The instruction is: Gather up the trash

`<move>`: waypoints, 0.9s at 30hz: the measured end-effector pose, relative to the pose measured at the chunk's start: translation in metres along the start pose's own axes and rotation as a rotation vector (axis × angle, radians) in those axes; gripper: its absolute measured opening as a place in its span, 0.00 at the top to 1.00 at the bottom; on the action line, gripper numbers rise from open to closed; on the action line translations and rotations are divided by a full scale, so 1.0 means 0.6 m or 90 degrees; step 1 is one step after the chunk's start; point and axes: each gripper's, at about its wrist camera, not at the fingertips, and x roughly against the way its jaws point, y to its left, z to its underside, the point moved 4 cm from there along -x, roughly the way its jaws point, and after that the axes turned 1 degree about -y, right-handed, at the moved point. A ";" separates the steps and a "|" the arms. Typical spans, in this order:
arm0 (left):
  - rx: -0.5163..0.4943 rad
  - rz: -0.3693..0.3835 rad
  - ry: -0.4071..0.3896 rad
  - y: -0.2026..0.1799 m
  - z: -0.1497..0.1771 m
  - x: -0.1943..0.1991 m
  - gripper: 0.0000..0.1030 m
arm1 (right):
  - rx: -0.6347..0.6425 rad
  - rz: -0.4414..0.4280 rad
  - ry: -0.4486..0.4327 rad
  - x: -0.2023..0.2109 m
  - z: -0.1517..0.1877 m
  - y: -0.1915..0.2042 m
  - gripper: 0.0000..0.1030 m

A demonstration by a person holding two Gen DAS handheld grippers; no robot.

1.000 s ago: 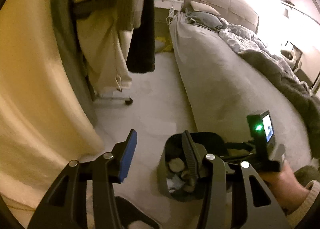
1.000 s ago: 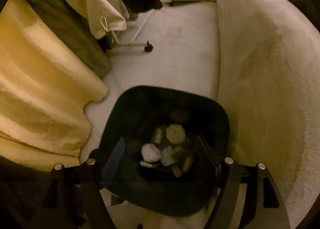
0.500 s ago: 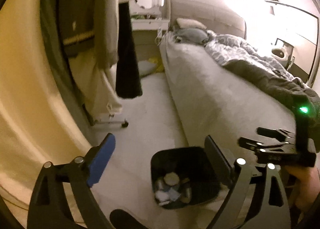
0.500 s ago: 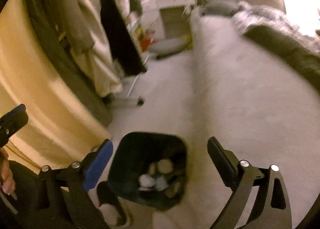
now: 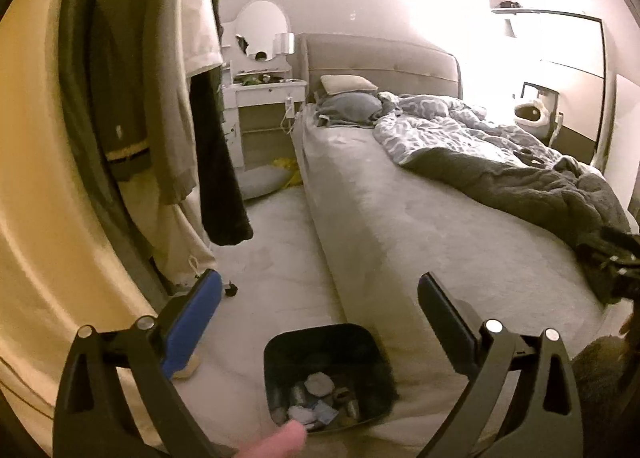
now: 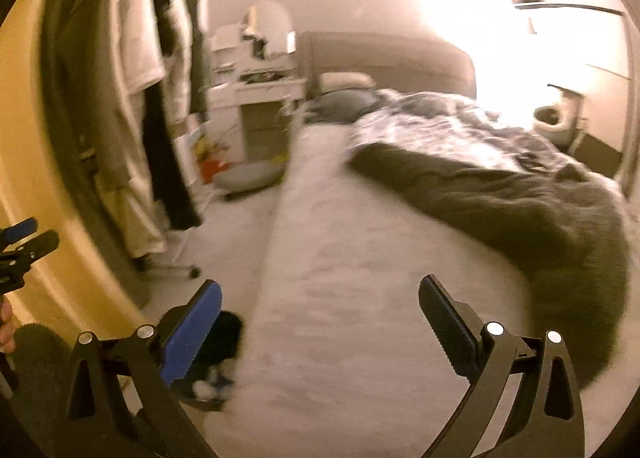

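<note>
Bin [image 5: 328, 370] stands upright, mouth up, at 6 o'clock beside the bed [image 5: 400, 226]; both tongs [image 5: 320, 310] [image 6: 320, 310], earlier nearer it, are opening, empty.

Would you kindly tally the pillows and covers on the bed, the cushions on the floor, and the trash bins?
Pillows on the bed: 2 (beige pillow, grey pillow)
Covers on the bed: 2 (patterned duvet, dark blanket)
Floor cushion: 1
Trash bin: 1
Total: 6
</note>
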 end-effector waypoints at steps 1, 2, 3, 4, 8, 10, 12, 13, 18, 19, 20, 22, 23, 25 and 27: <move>-0.005 0.004 -0.002 -0.006 0.001 0.002 0.03 | -0.011 0.013 -0.007 0.014 0.003 -0.023 0.03; -0.013 0.009 -0.005 -0.012 0.002 0.004 0.03 | -0.020 0.018 -0.011 0.023 0.008 -0.039 0.03; -0.018 0.013 -0.006 -0.014 0.003 0.003 0.03 | -0.031 0.026 -0.016 0.035 0.013 -0.058 0.03; -0.023 0.022 -0.001 -0.020 0.007 0.001 0.03 | -0.040 0.033 -0.019 0.046 0.019 -0.075 0.03; -0.023 0.022 0.012 -0.033 0.020 -0.009 0.03 | -0.051 0.067 -0.025 0.089 0.042 -0.134 0.03; -0.026 0.024 0.018 -0.042 0.033 -0.017 0.03 | -0.046 0.072 -0.028 0.098 0.048 -0.144 0.03; -0.035 0.024 0.028 -0.051 0.051 -0.024 0.03 | -0.039 0.085 -0.029 0.109 0.061 -0.159 0.03; -0.039 0.026 0.031 -0.054 0.058 -0.028 0.03 | -0.038 0.088 -0.028 0.112 0.067 -0.164 0.03; -0.013 0.037 0.024 -0.056 0.064 -0.029 0.03 | -0.049 0.082 -0.020 0.115 0.103 -0.194 0.03; -0.015 0.038 0.022 -0.057 0.066 -0.030 0.03 | -0.048 0.080 -0.019 0.115 0.104 -0.196 0.03; -0.018 0.037 0.024 -0.059 0.069 -0.032 0.03 | -0.045 0.074 -0.018 0.115 0.106 -0.198 0.03; -0.021 0.035 0.027 -0.060 0.071 -0.035 0.03 | -0.044 0.058 -0.014 0.113 0.110 -0.197 0.03; -0.020 0.034 0.027 -0.060 0.071 -0.035 0.03 | -0.043 0.046 -0.015 0.113 0.110 -0.197 0.03; -0.020 0.033 0.028 -0.060 0.071 -0.036 0.03 | -0.041 0.026 -0.020 0.115 0.110 -0.194 0.03; -0.021 0.031 0.031 -0.061 0.071 -0.038 0.03 | -0.041 0.020 -0.025 0.116 0.109 -0.193 0.03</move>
